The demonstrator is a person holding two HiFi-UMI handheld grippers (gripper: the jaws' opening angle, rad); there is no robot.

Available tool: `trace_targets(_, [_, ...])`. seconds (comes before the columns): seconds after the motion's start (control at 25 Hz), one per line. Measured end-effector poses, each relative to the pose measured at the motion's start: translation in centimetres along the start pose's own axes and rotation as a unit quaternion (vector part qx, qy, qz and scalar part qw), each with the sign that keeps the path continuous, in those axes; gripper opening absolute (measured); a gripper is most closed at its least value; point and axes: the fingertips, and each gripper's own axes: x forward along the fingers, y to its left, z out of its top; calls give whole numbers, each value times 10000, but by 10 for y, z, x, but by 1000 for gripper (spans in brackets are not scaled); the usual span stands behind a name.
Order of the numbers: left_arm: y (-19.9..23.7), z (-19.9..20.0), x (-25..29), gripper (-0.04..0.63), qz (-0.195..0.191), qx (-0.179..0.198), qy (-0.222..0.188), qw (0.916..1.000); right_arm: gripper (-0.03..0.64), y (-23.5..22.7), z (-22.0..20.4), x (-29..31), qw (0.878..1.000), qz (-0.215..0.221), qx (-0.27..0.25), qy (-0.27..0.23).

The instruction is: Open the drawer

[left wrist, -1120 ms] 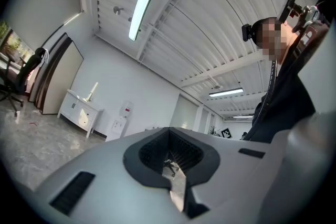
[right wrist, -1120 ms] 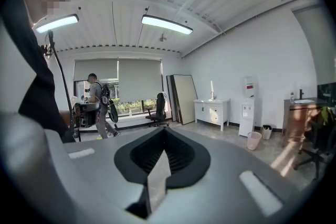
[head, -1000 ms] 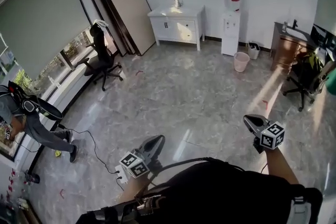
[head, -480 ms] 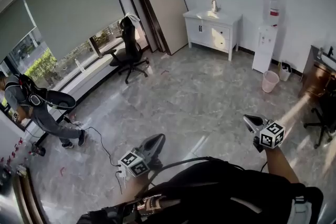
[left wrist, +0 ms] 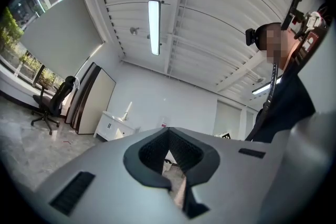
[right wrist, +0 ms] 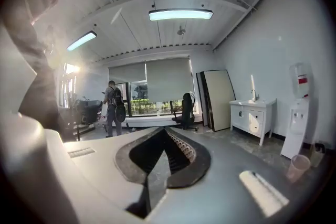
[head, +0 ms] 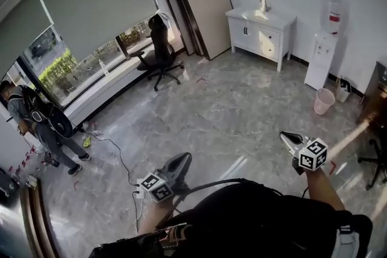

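A white cabinet (head: 261, 30) with dark handles and a tap on top stands against the far wall, several steps away across the grey stone floor. It also shows small in the left gripper view (left wrist: 113, 128) and the right gripper view (right wrist: 253, 115). My left gripper (head: 180, 159) is held low in front of the body, jaws together with nothing between them. My right gripper (head: 285, 136) is out to the right, also shut and empty. Both point roughly level into the room, far from the cabinet. The closed jaws fill the lower part of each gripper view (left wrist: 168, 131) (right wrist: 165, 131).
A black office chair (head: 160, 51) stands by the window, with large boards (head: 196, 6) leaning on the wall behind it. A water dispenser (head: 323, 45) and a pink bin (head: 323, 101) are right of the cabinet. A person (head: 36, 124) stands at the left. A cable (head: 121, 157) crosses the floor.
The head view has swung left: cabinet, boards and chair have slid to the right in the picture and more window shows. Both grippers keep their place in the view, still shut.
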Motion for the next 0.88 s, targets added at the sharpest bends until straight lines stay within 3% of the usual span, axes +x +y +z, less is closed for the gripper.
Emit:
trace_targets(0.2, [27,-1,31,0,-33,-19,41,10000,2,-33,-12,11,9999,-116,112,55])
trace_targets(0.4, [66,-5,60,0,-386,-193,56,9991,2,-50,-12,34,9990,-409,151,135])
trace_targets(0.6, [141,25,81,0,-713,-370,42,9968,2,-58,22,93,9971,-760,-8,21])
trace_targets(0.88, [244,80,89,0,-897,-89,174,9958,2,-62,58,190,9946,-1005,164,-192])
